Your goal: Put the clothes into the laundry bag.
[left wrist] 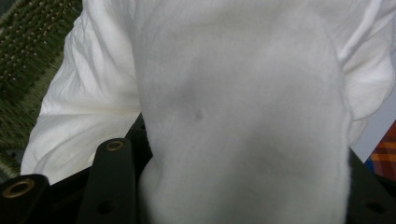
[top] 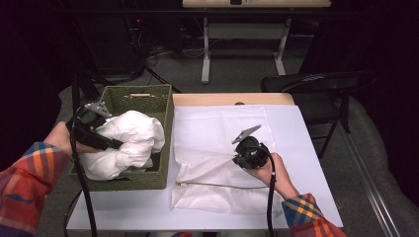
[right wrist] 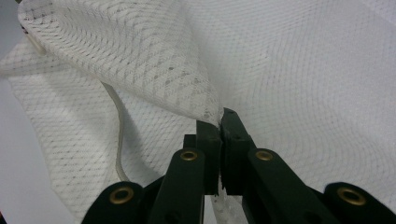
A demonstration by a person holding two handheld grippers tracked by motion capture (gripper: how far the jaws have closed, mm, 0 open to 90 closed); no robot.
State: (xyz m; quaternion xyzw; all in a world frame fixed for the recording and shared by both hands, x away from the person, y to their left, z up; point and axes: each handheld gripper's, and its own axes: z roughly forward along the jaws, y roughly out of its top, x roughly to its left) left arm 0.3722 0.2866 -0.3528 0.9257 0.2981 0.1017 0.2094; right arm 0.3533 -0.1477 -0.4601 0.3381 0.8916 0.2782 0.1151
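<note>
Mesh laundry bag (top: 217,173), one, white and netted with a cord along its edge, lies flat on the white table (top: 306,148); the right gripper (top: 236,157) pinches its edge. One bundle of white cloth (top: 128,140) fills the single woven basket (top: 143,101), clamped by the left gripper (top: 116,144).
</note>
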